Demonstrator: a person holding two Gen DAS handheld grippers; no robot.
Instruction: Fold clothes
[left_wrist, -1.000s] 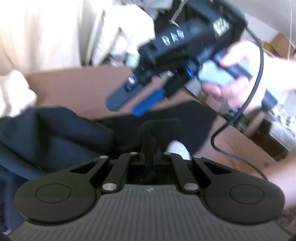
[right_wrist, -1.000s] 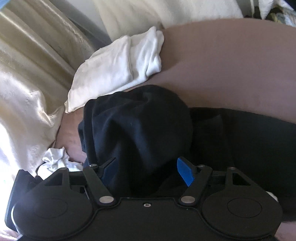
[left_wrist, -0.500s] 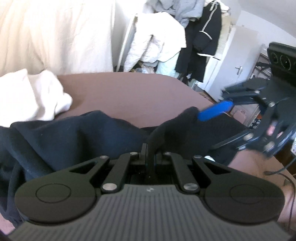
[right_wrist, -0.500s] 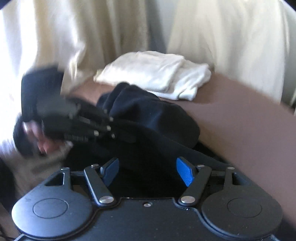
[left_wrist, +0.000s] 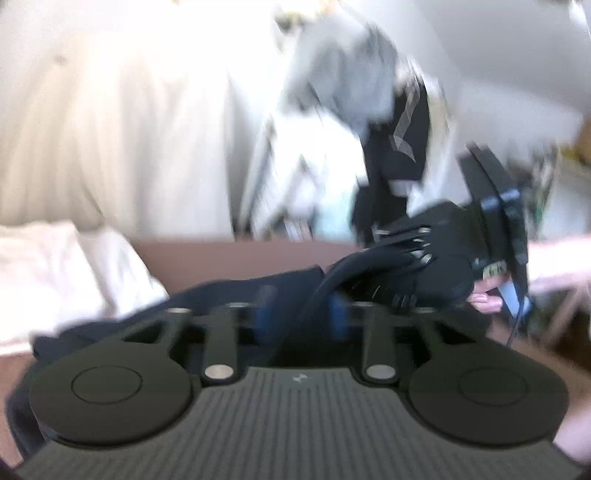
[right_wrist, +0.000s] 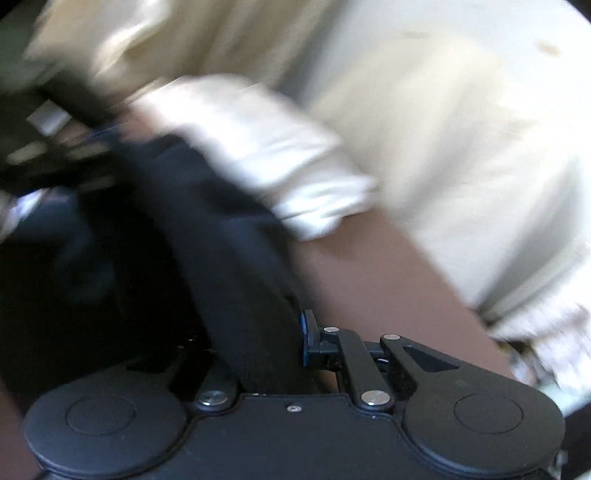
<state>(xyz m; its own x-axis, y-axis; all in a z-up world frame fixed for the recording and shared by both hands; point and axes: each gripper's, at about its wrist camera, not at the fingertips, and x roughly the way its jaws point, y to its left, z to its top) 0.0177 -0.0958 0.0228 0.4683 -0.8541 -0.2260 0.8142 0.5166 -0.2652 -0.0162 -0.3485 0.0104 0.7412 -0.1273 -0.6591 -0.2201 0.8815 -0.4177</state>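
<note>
The right gripper (right_wrist: 295, 332) clamps a fold of the dark navy garment (right_wrist: 229, 258). The left gripper (left_wrist: 301, 314) has just been opening; its blue fingers (left_wrist: 264, 314) stand apart, the cloth strand between them unpressed. The garment lies on a brown surface (right_wrist: 369, 288), folded white clothes (right_wrist: 266, 155) behind, cream curtains (left_wrist: 110, 129) beyond.

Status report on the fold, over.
Right gripper just closed on the dark garment. Left gripper jaws just opened, a fold still between them, unpinched. Folded white clothes lie close beside, not blocking.
</note>
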